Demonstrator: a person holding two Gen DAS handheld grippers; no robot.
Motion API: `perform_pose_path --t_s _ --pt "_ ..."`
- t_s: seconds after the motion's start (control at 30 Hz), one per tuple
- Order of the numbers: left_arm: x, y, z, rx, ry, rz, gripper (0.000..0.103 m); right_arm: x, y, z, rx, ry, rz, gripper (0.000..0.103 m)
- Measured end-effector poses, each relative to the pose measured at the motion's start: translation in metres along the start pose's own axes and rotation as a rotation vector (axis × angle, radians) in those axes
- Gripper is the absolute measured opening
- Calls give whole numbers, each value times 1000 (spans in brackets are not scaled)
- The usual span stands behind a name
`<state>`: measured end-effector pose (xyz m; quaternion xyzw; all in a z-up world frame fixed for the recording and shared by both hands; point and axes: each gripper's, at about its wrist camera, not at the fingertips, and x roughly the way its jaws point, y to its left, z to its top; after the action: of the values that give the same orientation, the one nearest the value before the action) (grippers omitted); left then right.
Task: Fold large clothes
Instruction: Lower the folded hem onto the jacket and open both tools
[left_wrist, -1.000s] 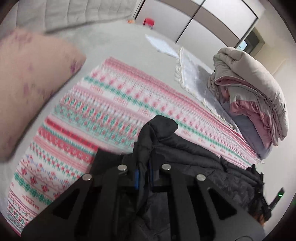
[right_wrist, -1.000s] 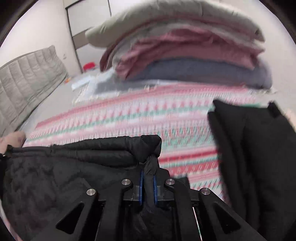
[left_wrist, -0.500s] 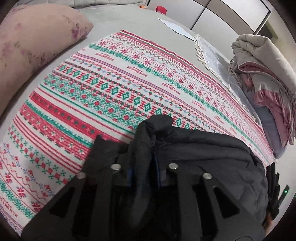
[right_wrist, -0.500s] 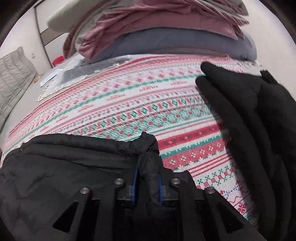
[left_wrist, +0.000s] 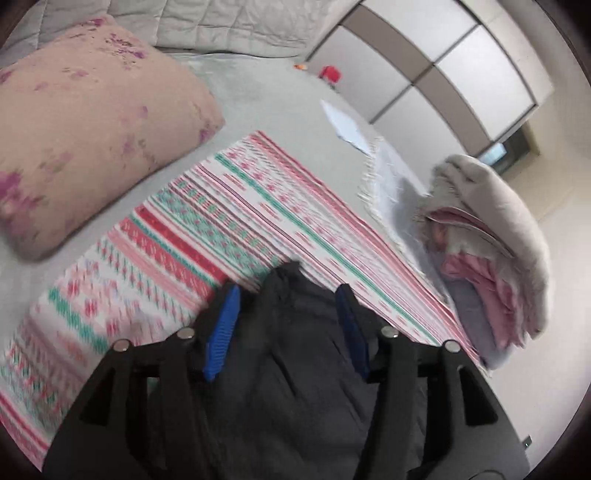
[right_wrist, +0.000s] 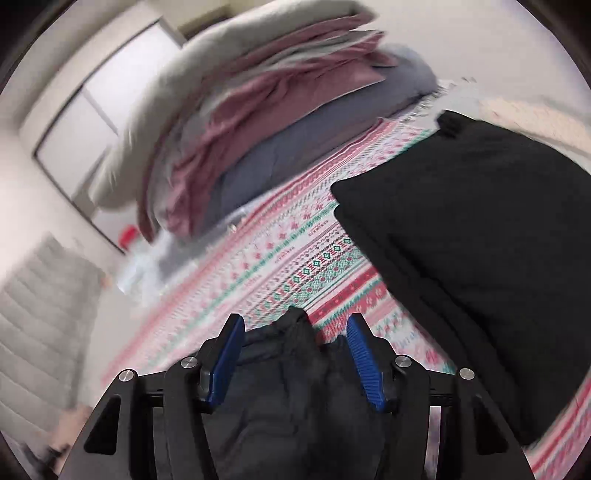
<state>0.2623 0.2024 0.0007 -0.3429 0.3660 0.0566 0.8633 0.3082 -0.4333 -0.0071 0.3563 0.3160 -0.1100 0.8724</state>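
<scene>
Both the left claw (left_wrist: 286, 325) and right claw (right_wrist: 295, 350), clamped on the black jacket (left_wrist: 295, 354) half a second ago, now gape wide, the jacket lying loose between their fingers on the patterned blanket (left_wrist: 229, 229).

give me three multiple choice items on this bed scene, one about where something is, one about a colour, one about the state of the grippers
1. Where does the pink floral pillow lie?
A. on the folded stack of bedding
B. on the grey bed sheet beside the patterned blanket
C. between the gripper fingers

2. What colour are the finger pads of the left gripper?
A. red
B. green
C. blue

3. How do the left gripper and the right gripper stand?
A. both open, with the black jacket lying loose between the fingers
B. both shut tight
C. one open, one shut

Answers: 1 B, the pillow rests on the sheet next to the patterned blanket. 2 C, the ribbed pads are blue. 3 A, both wrist views show the pads spread apart around the dark fabric.
</scene>
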Motion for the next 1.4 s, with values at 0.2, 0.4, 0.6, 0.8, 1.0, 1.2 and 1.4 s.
perform_pose_path --t_s 0.2,0.4,0.6,0.8,1.0,1.2,1.4 --pt "-1 -14 -77 -21 87 -25 65 -18 15 -65 2 84 70 58" --pt "46 -53 -137 218 107 110 65 16 49 -126 -205 178 -29 58" --pt "76 -60 -151 328 104 219 66 44 40 -144 -284 229 -173 59" --pt "60 -59 -147 297 107 206 66 39 47 -149 -335 214 -193 59" --pt "33 -105 -152 400 87 127 67 -19 40 -132 -316 43 -100 67" --pt "80 -187 -162 615 253 91 70 -31 4 -118 -116 30 -47 67" --pt "168 -199 -176 688 415 256 74 -36 -10 -113 -62 42 -35 68"
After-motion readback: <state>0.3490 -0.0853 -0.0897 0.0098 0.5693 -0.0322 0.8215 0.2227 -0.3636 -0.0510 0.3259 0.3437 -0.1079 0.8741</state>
